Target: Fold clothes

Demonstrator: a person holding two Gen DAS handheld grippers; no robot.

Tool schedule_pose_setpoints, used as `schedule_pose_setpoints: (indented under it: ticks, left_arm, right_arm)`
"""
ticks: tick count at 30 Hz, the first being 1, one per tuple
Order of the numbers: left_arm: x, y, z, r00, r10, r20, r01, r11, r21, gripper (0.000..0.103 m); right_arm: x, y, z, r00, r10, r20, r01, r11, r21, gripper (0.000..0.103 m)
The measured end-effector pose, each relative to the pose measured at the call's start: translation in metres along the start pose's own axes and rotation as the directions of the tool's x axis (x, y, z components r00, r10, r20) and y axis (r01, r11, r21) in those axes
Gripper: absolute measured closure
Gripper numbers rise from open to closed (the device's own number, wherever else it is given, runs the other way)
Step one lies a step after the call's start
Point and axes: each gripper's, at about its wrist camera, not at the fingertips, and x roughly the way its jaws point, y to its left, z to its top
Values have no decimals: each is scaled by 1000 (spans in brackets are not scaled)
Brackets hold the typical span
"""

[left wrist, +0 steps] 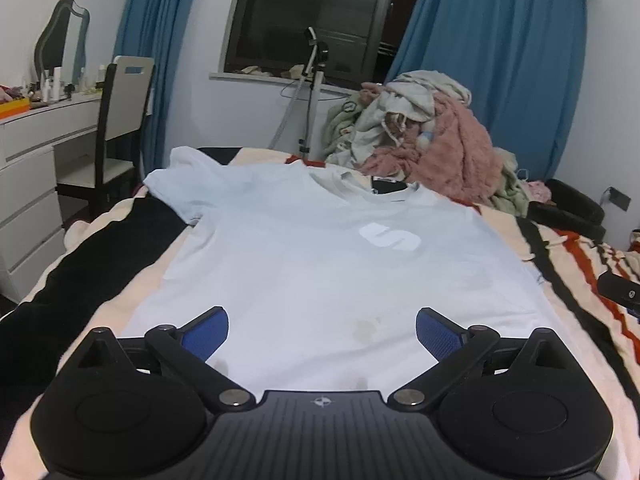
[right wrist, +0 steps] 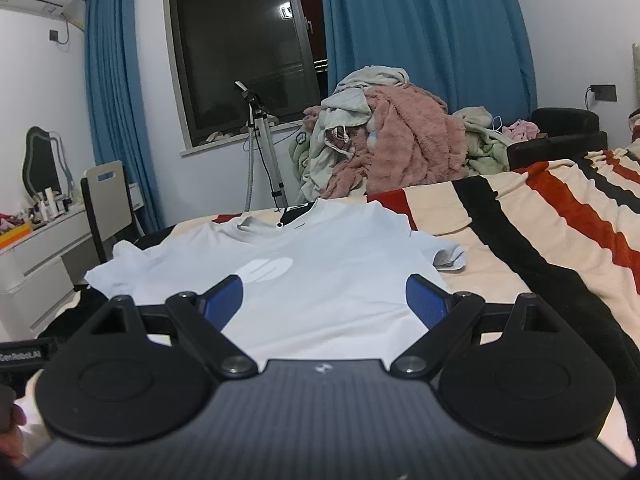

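The T-shirt (left wrist: pixel 304 264) is pale blue with a white logo (left wrist: pixel 390 236). The blanket (right wrist: pixel 560 216) has cream, black and red stripes. The curtains (left wrist: pixel 500 68) are blue; the fluffy robe (right wrist: pixel 412 140) is pink.

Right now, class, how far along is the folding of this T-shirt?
Done: the T-shirt lies spread flat, front up, on the striped blanket. In hand: nothing; the left gripper and right gripper are both open over its hem end, gripping no cloth. Left: every fold; both sleeves lie spread out. The clothes pile behind looks untouched.
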Motion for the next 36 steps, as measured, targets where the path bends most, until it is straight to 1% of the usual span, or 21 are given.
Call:
schedule_pose_setpoints:
  ticks: [3, 4, 5, 6, 9, 10, 11, 12, 13, 15, 17, 21, 24, 25, 26, 27, 30, 31, 33, 34, 36]
  left_arm:
    - [-1, 3, -2, 1000, -11, -3, 11, 1000, -7, 2]
    - [-1, 4, -2, 1000, -16, -4, 16, 1000, -9, 2]
    - [-3, 3, -3, 1000, -15, 0, 15, 1000, -4, 2]
    - [-4, 2, -4, 1000, -12, 2, 12, 1000, 0, 2]
    - [-8, 1, -6, 1000, -6, 5, 6, 1000, 4, 2]
    - [-8, 1, -8, 1000, -5, 2, 5, 1000, 1, 2]
    - [-9, 1, -9, 1000, -4, -2, 4, 1000, 1, 2]
    - [-9, 1, -10, 1000, -4, -5, 4, 1000, 2, 2]
    - [-10, 1, -11, 1000, 0, -9, 1, 1000, 6, 2]
    - [-8, -1, -12, 1000, 15, -18, -14, 1000, 25, 2]
    - [-4, -3, -13, 999, 22, -28, -21, 999, 40, 2]
    - [6, -7, -17, 999, 4, -54, -1, 998, 56, 2]
    - [14, -11, -19, 997, -9, -72, 14, 998, 67, 2]
    - [17, -12, -20, 997, -12, -79, 18, 997, 69, 2]
    - [20, -13, -20, 996, -15, -86, 21, 997, 70, 2]
    - [23, -14, -21, 995, -18, -93, 25, 997, 72, 2]
    - [32, -17, -23, 993, -18, -120, 28, 996, 88, 2]
    - [35, -18, -24, 992, -20, -128, 32, 995, 92, 2]
    - [42, -19, -26, 988, -25, -150, 39, 995, 93, 2]
    - [47, -20, -27, 986, -26, -163, 41, 995, 90, 2]
    - [54, -20, -28, 983, -29, -182, 45, 995, 86, 2]
  right_arm:
    - [3, -1, -2, 1000, 11, -11, -11, 1000, 5, 15]
    - [3, -1, -2, 1000, 8, -9, -8, 1000, 6, 31]
    - [3, -2, -1, 1000, 0, -7, 0, 1000, 6, 42]
    - [4, -3, -1, 1000, -8, -4, 8, 1000, 5, 43]
    - [11, -13, 6, 1000, -3, 2, 3, 999, 52, 42]
    - [18, -20, 10, 1000, 5, 5, -5, 996, 85, 39]
    - [24, -27, 15, 1000, 13, 8, -14, 993, 117, 22]
    - [31, -33, 19, 1000, 21, 12, -22, 988, 150, 16]
    - [42, -42, 22, 1000, -1, 13, -2, 984, 179, 10]
    - [65, -60, 28, 999, -51, 11, 47, 970, 237, 11]
    - [94, -84, 29, 998, -61, -28, 67, 946, 316, 11]
    - [153, -140, 16, 992, -87, -94, 122, 863, 491, 11]
    - [188, -170, 0, 991, -89, -103, 131, 824, 551, 11]
    - [199, -176, -3, 991, -91, -100, 132, 826, 548, 13]
    - [209, -181, -7, 991, -95, -98, 133, 829, 542, 20]
    - [220, -184, -9, 990, -87, -109, 133, 830, 542, 24]
    - [248, -187, -12, 989, -60, -137, 125, 831, 542, 28]
    - [255, -185, -12, 989, -51, -137, 117, 833, 540, 36]
    - [266, -171, -9, 984, -59, -171, 134, 871, 472, 67]
    - [271, -162, -6, 978, -82, -192, 157, 896, 415, 83]
    - [270, -132, 3, 981, -122, -152, 158, 955, 250, 87]
